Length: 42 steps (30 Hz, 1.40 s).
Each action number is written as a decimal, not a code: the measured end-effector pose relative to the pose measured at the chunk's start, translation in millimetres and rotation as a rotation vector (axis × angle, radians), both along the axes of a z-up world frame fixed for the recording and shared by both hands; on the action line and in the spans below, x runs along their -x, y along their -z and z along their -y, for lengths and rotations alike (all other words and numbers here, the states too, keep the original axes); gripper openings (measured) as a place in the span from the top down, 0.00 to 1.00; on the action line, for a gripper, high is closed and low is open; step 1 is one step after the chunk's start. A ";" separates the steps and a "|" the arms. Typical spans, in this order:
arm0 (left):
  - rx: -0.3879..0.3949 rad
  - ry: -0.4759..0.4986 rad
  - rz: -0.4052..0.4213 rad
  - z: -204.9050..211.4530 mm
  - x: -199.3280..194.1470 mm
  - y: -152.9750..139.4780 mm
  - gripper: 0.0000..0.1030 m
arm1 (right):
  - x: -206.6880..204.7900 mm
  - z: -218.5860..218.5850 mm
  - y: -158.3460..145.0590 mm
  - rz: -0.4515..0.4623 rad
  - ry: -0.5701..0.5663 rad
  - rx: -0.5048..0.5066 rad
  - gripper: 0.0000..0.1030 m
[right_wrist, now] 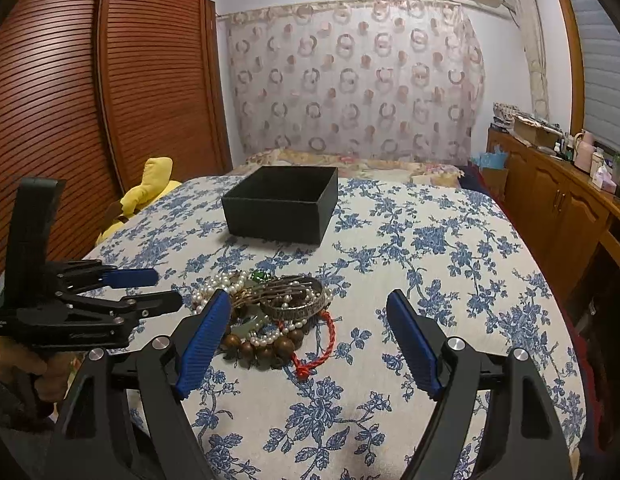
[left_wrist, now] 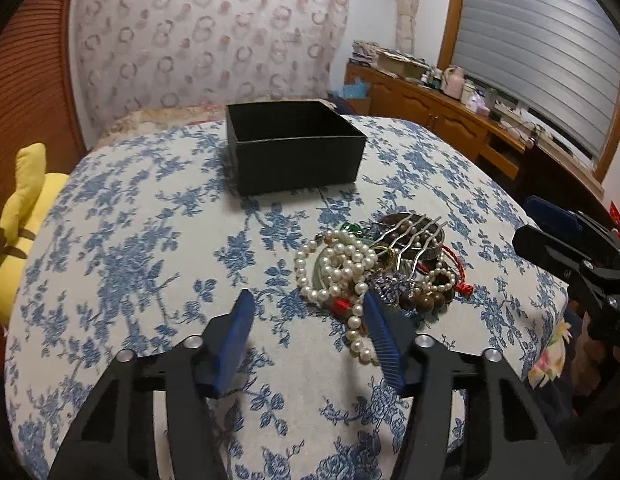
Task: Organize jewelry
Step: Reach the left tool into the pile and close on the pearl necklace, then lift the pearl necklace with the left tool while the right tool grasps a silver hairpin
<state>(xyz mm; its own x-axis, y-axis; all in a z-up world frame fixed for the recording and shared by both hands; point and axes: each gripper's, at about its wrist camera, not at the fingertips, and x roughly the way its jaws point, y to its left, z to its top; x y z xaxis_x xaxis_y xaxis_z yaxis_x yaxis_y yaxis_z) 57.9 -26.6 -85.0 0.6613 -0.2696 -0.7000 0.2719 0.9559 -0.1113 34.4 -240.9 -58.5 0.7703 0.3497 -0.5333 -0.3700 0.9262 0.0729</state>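
Down near the bedspread, the left gripper [left_wrist: 307,306] has its blue ribbed pads [left_wrist: 233,336] apart with only cloth between them; its right pad sits just at the near left edge of the tangled heap of jewelry [left_wrist: 374,268], where a white pearl strand [left_wrist: 352,258] trails toward it. No earlier view shows its motion. It tilts downward toward the cover. The right gripper [right_wrist: 307,322] also stands wide apart, clamping nothing, its left pad [right_wrist: 201,340] just beside the brown wooden bead bracelet [right_wrist: 265,350] and the red cord [right_wrist: 322,344]. A hand [right_wrist: 27,364] grips the left tool's handle, where pale lettering is too small to read. Farther off, an open black square box [right_wrist: 281,208] rests on the blue-flowered white bedspread [right_wrist: 430,264], apart from the heap. A yellow plush toy [left_wrist: 23,216] lies at the far left edge.
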 end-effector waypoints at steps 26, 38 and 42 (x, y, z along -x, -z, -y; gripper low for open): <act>0.062 0.170 -0.034 20.6 -32.6 -1.9 0.93 | -5.2 -3.5 18.3 -0.049 -0.021 0.014 0.20; 0.125 0.179 -0.057 11.0 -32.3 -3.3 0.93 | -4.5 -4.9 19.0 -0.050 -0.024 0.017 0.20; 0.145 0.191 -0.047 12.4 -26.8 -9.6 0.94 | -4.4 -5.1 19.3 -0.053 -0.023 0.015 0.20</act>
<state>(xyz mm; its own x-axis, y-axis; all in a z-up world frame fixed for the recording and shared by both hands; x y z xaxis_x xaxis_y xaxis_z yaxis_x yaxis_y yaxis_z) 84.8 -39.0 -75.4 0.5560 -0.4870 -0.6736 0.4377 0.8605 -0.2608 38.8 -235.8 -77.8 0.7328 0.3588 -0.5782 -0.3872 0.9186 0.0793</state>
